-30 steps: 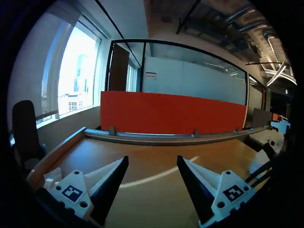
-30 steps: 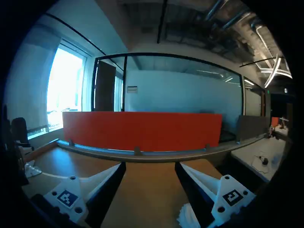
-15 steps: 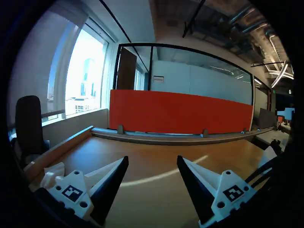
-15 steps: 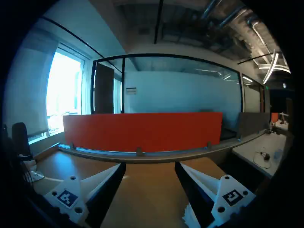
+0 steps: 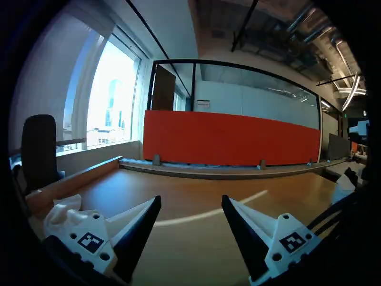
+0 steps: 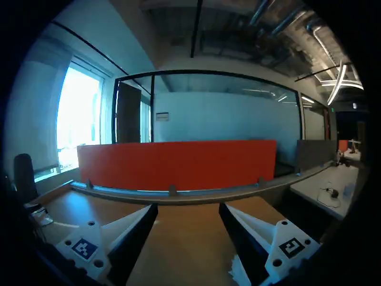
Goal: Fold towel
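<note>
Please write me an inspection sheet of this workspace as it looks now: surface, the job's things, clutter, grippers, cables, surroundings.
Surface: wooden desk, with a bright streak of light across it.
Job's things: white towel, crumpled at the desk's left edge beside the left gripper's finger; not yet folded.
Clutter: white fabric scrap low by the right gripper's finger; cannot tell what it belongs to.
Grippers: left gripper, jaws open, nothing between them; right gripper, jaws open, nothing between them.
Cables: thin dark cable on the neighbouring white desk.
Surroundings: orange divider, window, black chair, glass wall.
</note>
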`<act>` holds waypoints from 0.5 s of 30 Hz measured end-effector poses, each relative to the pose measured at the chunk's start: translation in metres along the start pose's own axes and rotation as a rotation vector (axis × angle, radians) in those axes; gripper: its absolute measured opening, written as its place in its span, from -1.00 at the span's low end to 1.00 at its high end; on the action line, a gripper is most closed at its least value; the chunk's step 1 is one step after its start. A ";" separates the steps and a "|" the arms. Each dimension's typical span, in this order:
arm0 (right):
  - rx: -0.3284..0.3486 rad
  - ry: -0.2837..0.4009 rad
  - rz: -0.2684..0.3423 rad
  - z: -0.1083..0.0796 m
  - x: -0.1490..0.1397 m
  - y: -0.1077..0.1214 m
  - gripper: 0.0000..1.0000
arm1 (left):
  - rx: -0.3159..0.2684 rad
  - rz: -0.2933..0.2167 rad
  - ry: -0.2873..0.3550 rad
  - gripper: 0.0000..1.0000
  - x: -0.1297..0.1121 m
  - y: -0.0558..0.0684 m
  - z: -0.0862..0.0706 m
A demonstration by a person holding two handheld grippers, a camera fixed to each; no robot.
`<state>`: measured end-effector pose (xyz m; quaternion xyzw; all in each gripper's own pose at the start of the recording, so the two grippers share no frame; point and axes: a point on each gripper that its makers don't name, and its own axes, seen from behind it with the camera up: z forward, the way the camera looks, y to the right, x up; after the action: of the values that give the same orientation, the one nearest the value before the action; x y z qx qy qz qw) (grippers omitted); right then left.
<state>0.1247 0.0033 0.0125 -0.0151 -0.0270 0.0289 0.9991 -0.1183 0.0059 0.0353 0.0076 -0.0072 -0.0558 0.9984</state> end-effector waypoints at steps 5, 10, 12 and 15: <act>0.006 0.004 -0.001 0.000 -0.012 -0.003 0.99 | 0.006 0.003 0.014 0.88 -0.015 -0.007 -0.001; 0.015 0.008 -0.005 0.000 -0.021 -0.006 0.99 | 0.009 -0.003 0.027 0.88 -0.027 -0.011 -0.002; 0.021 0.010 -0.011 0.000 -0.023 -0.008 0.99 | 0.011 -0.006 0.032 0.88 -0.031 -0.012 -0.002; 0.025 0.019 -0.019 0.001 -0.023 -0.009 0.99 | 0.011 -0.004 0.044 0.88 -0.031 -0.013 -0.003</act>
<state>0.1020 -0.0074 0.0126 -0.0029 -0.0174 0.0195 0.9997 -0.1510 -0.0038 0.0314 0.0143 0.0143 -0.0574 0.9981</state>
